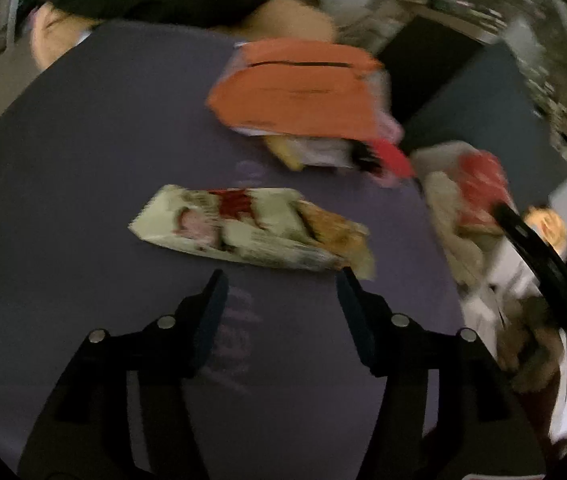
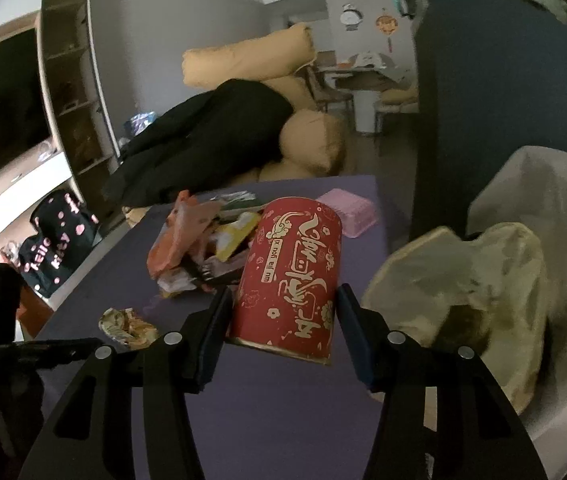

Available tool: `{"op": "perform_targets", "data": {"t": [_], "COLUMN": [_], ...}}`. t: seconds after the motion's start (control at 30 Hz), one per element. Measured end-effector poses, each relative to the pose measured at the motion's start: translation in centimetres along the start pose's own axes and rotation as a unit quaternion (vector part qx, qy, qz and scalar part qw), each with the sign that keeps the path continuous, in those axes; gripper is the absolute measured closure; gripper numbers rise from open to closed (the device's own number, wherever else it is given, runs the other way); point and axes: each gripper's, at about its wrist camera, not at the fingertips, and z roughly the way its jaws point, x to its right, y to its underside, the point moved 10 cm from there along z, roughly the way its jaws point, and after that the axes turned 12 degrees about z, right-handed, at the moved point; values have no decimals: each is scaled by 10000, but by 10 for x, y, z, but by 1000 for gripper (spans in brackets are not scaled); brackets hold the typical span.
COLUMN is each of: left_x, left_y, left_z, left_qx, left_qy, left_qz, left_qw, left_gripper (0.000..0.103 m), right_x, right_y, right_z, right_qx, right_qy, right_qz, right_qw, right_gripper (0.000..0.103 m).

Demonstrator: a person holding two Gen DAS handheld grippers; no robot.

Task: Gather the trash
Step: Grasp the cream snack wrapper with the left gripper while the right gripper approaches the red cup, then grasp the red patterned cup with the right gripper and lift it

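Your right gripper (image 2: 283, 292) is gripping the red can (image 2: 291, 276) — lifted off the purple table (image 2: 283, 400).
Your left gripper (image 1: 281, 276) is hanging with jaws apart and empty, just short of the cream wrapper (image 1: 243, 228) lying flat — the orange bag (image 1: 299, 88) beyond it.

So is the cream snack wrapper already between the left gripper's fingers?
No, the cream snack wrapper lies flat on the purple table just beyond the left gripper.

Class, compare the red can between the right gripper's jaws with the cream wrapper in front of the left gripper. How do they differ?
The red can is a rigid cylinder, tilted; the cream wrapper is flat and crumpled, lying on the table. The can sits between the right gripper's jaws; the wrapper lies beyond the left gripper's open jaws. Both carry red print.
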Motion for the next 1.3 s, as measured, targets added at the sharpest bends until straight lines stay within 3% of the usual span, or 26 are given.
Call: {"op": "perform_targets", "data": {"t": [0.17,0.33,0.4,0.53,0.7,0.87,0.97,1.3], "left_x": [-28,-31,-26,-3,54,130,173,277], "left_y": [-20,-34,-37,-46,-76,-113,-130,-147], "left_z": [9,21,29,28,-8,-52,-60,-12], "left_qx": [131,142,65,161,776,1568,1813,1590], "left_qy": [-351,-770,-872,-926,-1031,-1088,-958,-234], "left_qz": [-683,-641,-421,-4,920,1856,2232,2937], "left_qw": [9970,9949,9953,9956,9874,9639,9530,9423], "left_gripper": [48,48,73,84,86,85,85,85], "right_x": [21,28,27,23,24,34,47,106], "right_y": [-1,5,4,-4,-25,-49,-62,-83], "right_z": [-8,-10,-12,-28,-59,-92,-108,-144], "right_qx": [51,46,94,351,821,1312,1512,1774], "right_qy": [106,130,127,159,285,456,566,898], "right_qz": [185,188,131,-70,-406,-672,-704,-501], "right_qw": [9998,9997,9998,9992,9954,9880,9844,9788], "right_gripper": [52,52,52,52,52,52,52,52]}}
